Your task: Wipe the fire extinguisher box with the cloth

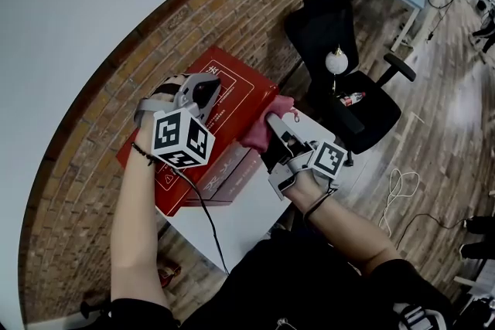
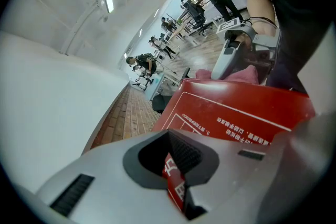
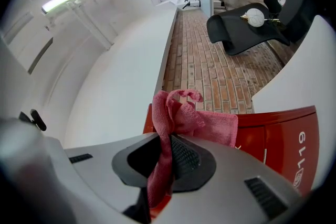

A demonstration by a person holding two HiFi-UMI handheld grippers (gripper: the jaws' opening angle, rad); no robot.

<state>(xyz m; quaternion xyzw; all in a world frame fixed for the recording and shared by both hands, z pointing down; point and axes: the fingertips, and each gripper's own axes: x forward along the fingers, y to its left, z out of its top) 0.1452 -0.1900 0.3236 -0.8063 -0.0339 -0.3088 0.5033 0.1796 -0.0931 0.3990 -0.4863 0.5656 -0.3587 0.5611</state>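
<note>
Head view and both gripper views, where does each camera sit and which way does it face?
Head view: on the head, steeply down at box, left gripper, right gripper, both arms.
Left gripper view: on that gripper, along its fingers shut on the box edge, toward the right gripper.
Right gripper view: on that gripper, along fingers shut on the cloth, toward a chair.
Shared: all three show box and cloth.

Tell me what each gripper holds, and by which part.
Left gripper: fire extinguisher box, clamped on a thin red edge. Right gripper: pink cloth, pinched at a bunched fold.
</note>
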